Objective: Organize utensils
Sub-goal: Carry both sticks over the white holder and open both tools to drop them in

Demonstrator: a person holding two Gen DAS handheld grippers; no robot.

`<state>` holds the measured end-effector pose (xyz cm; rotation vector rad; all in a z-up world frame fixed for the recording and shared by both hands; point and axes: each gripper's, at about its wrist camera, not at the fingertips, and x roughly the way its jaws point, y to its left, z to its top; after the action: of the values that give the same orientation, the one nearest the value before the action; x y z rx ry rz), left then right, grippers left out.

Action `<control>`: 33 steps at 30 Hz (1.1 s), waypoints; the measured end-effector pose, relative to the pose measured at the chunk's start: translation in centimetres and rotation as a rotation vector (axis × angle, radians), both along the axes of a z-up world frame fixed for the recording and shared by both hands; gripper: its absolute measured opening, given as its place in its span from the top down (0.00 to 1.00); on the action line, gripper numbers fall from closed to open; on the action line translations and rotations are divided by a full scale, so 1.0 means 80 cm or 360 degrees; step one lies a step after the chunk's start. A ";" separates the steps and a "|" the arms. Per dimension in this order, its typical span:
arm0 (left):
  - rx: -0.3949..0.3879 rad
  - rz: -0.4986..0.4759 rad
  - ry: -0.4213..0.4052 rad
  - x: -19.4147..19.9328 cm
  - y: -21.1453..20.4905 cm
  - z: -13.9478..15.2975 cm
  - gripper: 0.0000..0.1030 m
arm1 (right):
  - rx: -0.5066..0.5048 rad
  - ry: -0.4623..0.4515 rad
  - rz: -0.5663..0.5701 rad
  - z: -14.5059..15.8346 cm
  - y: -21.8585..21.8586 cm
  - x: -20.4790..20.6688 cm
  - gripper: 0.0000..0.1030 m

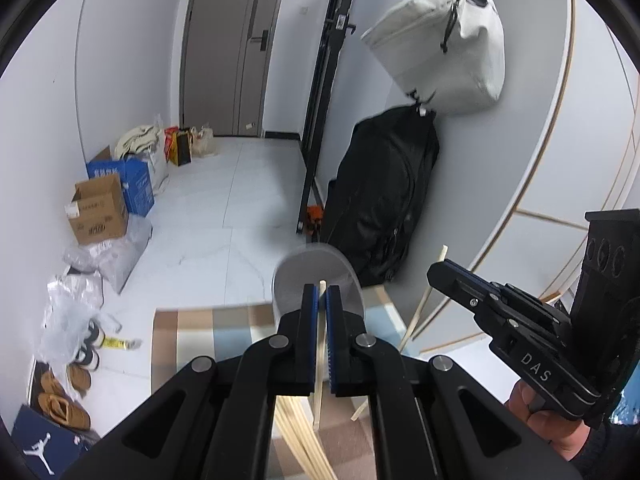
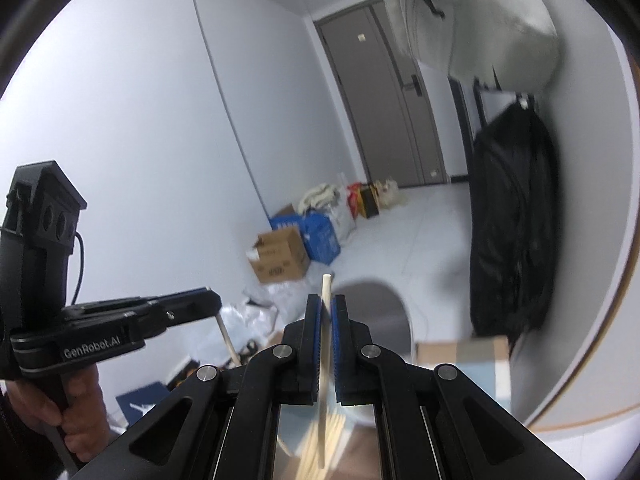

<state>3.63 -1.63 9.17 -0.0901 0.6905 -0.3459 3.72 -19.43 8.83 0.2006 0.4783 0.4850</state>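
So each gripper had one chopstick pinched in it at this point. The left gripper (image 1: 321,294) was closed down narrow on a chopstick (image 1: 318,364) running up between its blue pads, tip just poking out past the fingertips. The right gripper (image 2: 326,306) was doing the same thing with its own chopstick (image 2: 325,344), and from the left camera you could see that stick (image 1: 424,304) hanging down out of its jaws at a slant.

The grey cup (image 1: 316,280) sat just ahead of the left gripper on the checkered mat (image 1: 192,328), and it showed up right in front of the right one too. Couldn't see anything standing in it from either view, though the inside was mostly hidden.

Down below the fingers a loose bunch of chopsticks (image 1: 298,436) was lying on the mat. So my read: early-to-middle of the job. Two sticks lifted, neither one in the cup yet, and a pile waiting to be picked up.
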 end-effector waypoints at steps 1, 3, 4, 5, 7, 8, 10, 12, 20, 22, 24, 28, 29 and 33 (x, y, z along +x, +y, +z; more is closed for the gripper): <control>-0.0006 0.0006 -0.0015 0.009 0.000 0.008 1.00 | 0.0005 -0.0022 0.0001 0.012 0.000 0.008 0.96; -0.0019 0.0011 -0.0027 0.019 0.001 0.015 1.00 | 0.0014 -0.0055 -0.0001 0.031 0.000 0.023 0.96; -0.0025 0.0018 -0.0041 0.030 0.001 0.022 1.00 | 0.0016 -0.0070 -0.0004 0.040 0.000 0.031 0.96; -0.0027 0.0022 -0.0049 0.034 0.001 0.025 1.00 | 0.0018 -0.0084 -0.0008 0.047 0.000 0.039 0.96; -0.0026 0.0027 -0.0074 0.045 0.001 0.032 1.00 | 0.0025 -0.0108 -0.0014 0.058 0.000 0.056 0.96; -0.0026 0.0026 -0.0086 0.052 0.000 0.036 1.00 | 0.0026 -0.0115 -0.0020 0.061 0.001 0.063 0.96; -0.0024 0.0023 -0.0106 0.064 -0.001 0.041 1.00 | 0.0030 -0.0124 -0.0032 0.070 0.001 0.081 0.96; -0.0021 0.0025 -0.0119 0.077 -0.005 0.045 1.00 | 0.0028 -0.0131 -0.0048 0.076 0.002 0.096 0.96; 0.0011 0.0030 -0.0139 0.110 -0.012 0.033 1.00 | 0.0016 -0.0137 -0.0101 0.066 0.003 0.145 0.96; 0.0010 0.0031 -0.0137 0.116 -0.012 0.026 1.00 | 0.0016 -0.0136 -0.0107 0.059 0.001 0.153 0.96; 0.0015 0.0026 -0.0124 0.119 -0.014 0.022 1.00 | 0.0010 -0.0134 -0.0117 0.052 0.001 0.161 0.96; -0.0013 0.0017 -0.0107 0.123 -0.013 0.010 1.00 | -0.0007 -0.0125 -0.0122 0.038 0.004 0.170 0.96; -0.0011 0.0014 -0.0109 0.123 -0.014 0.007 1.00 | -0.0012 -0.0127 -0.0113 0.033 0.005 0.172 0.96; -0.0031 -0.0032 -0.0105 0.121 -0.019 -0.006 1.00 | -0.0032 -0.0137 -0.0075 0.020 0.010 0.174 0.96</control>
<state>13.33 -3.15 8.73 -0.0899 0.6232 -0.3734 17.65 -18.67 10.40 0.1705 0.3933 0.4404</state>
